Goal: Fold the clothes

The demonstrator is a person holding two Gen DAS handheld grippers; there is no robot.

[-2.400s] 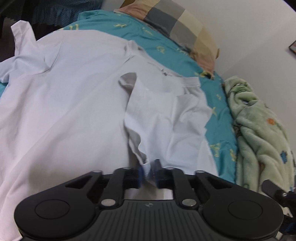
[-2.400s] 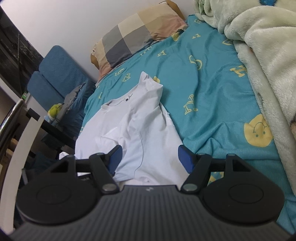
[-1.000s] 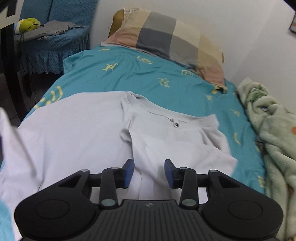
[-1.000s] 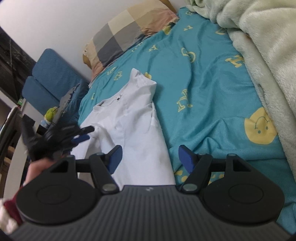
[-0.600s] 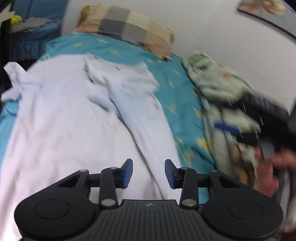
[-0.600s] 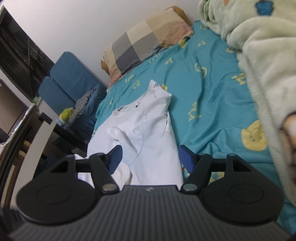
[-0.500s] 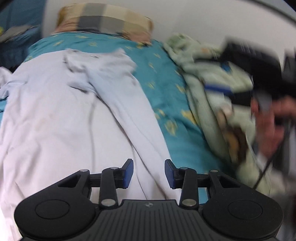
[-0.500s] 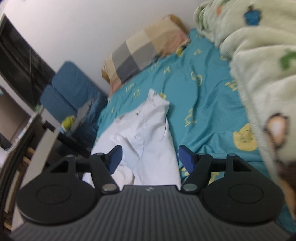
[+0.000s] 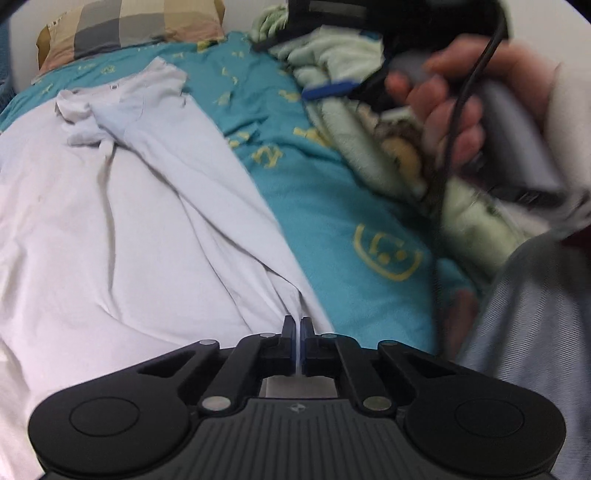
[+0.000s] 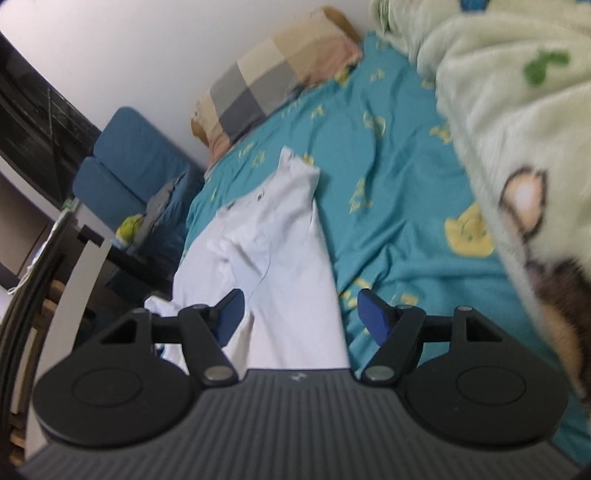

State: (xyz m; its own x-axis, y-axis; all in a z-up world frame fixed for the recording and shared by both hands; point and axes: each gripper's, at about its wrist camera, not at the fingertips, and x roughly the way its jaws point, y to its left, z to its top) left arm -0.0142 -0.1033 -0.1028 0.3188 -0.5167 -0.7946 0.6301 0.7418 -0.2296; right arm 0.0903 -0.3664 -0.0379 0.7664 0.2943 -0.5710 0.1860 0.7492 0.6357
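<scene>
1. Currently the white shirt lies spread on the bed, collar toward the checked pillow, with one long side already turned inward along a diagonal fold.

2. Left gripper: the fingers are pressed together on the shirt's near hem, with a thin sliver of white cloth visible between the blue pads. Creases run from that pinch up into the fabric, suggesting the cloth is under light tension.

3. Right gripper: the fingers stand wide apart and hold nothing. It hovers above the shirt's lower right edge, with teal sheet showing under the right finger.

4. In the left wrist view the person's right hand and its trailing cable appear blurred, so it is likely in motion.

5. Hazards, as judged from this position:
   - The pinch takes only a narrow bite of hem. A sharp pull could slip the cloth free and collapse the fold.
   - Lifting on one corner alone may drag the body sideways and skew the folded edge.
   - The right fingers could close on the sheet along with the shirt, since both lie beneath them.
   - The green fleece blanket sits close beside the work area; a wide swing could snag it.
</scene>
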